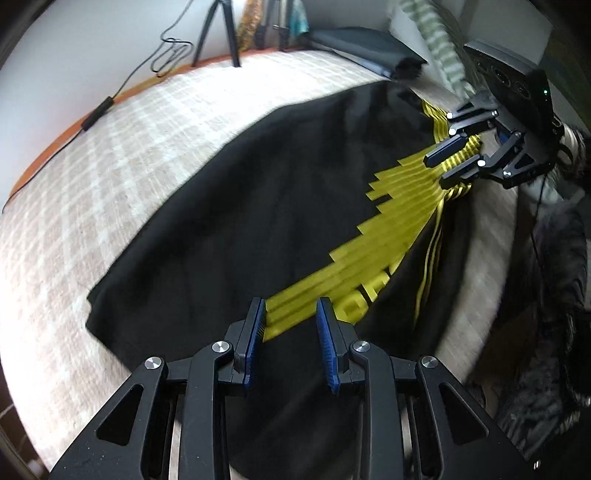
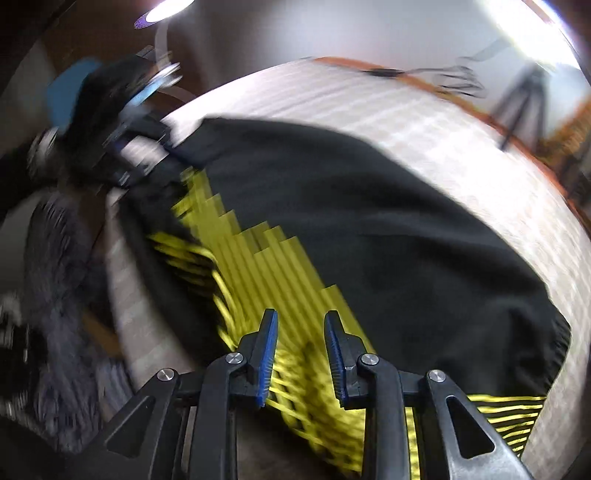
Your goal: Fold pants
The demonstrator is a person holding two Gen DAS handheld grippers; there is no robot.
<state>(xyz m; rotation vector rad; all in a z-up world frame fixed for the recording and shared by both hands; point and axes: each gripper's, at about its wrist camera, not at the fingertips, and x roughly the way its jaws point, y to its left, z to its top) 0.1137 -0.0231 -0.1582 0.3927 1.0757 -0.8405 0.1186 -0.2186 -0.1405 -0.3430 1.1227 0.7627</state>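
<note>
Black pants [image 1: 258,206] with a stepped yellow stripe panel [image 1: 391,218] lie spread on a checked beige bed cover [image 1: 122,177]. My left gripper [image 1: 290,306] is open, its blue pads just above the yellow stripe near one end of the pants. My right gripper [image 1: 448,158] shows at the far end, open over the yellow-striped waistband. In the right wrist view, the right gripper [image 2: 301,317] is open above the yellow stripes [image 2: 258,266] of the pants [image 2: 388,229]. The left gripper [image 2: 129,147] appears blurred at the far end.
A folded dark garment [image 1: 369,51] lies at the bed's far edge. A tripod [image 1: 218,33] and a black cable [image 1: 110,99] stand beyond the bed. A grey fuzzy sleeve [image 1: 554,288] is at the right.
</note>
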